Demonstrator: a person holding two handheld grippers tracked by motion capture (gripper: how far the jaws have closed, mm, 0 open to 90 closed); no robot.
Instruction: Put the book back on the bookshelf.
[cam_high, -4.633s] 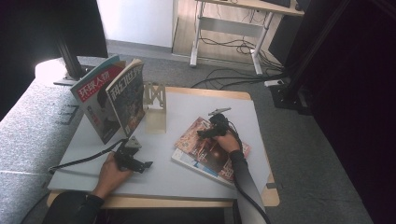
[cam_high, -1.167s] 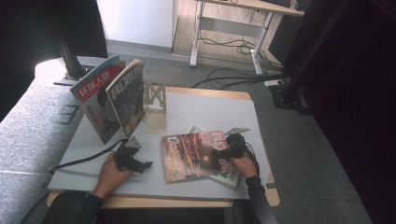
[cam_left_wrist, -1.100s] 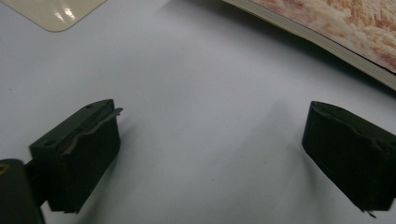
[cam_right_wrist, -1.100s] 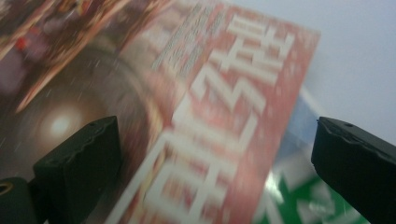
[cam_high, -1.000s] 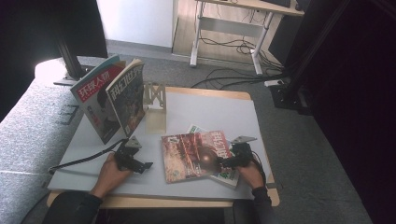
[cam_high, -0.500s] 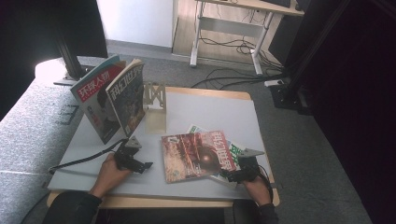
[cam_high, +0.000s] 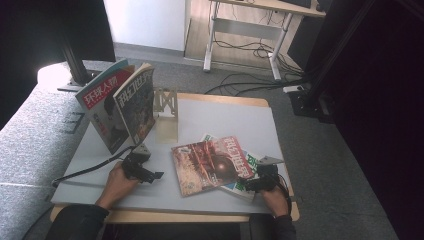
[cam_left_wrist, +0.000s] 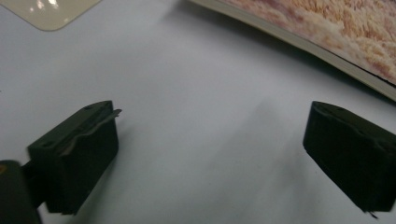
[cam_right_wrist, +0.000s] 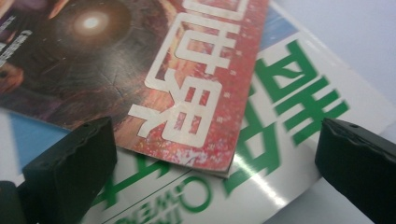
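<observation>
A red magazine (cam_high: 210, 162) lies flat on the grey mat (cam_high: 225, 117), overlapping a white magazine with green lettering (cam_high: 250, 161). My right gripper (cam_high: 246, 184) is open at their near right corner. In the right gripper view its jaws straddle the red magazine's corner (cam_right_wrist: 140, 60) and the white magazine (cam_right_wrist: 289, 107) without touching either. My left gripper (cam_high: 156, 176) rests open on the mat, just left of the red magazine. In the left gripper view, bare mat lies between its jaws (cam_left_wrist: 210, 140), and the red magazine's edge (cam_left_wrist: 355, 42) runs across the top right.
Two magazines (cam_high: 102, 117) (cam_high: 137, 105) stand upright at the back left, leaning by a beige bookend stand (cam_high: 166, 107) whose base corner (cam_left_wrist: 46, 9) shows in the left gripper view. The table's wooden front edge (cam_high: 200, 217) is close to both hands.
The right gripper slid the red magazine leftward over the white one, let go, and drew back to the near right corner. The left gripper stayed put.
</observation>
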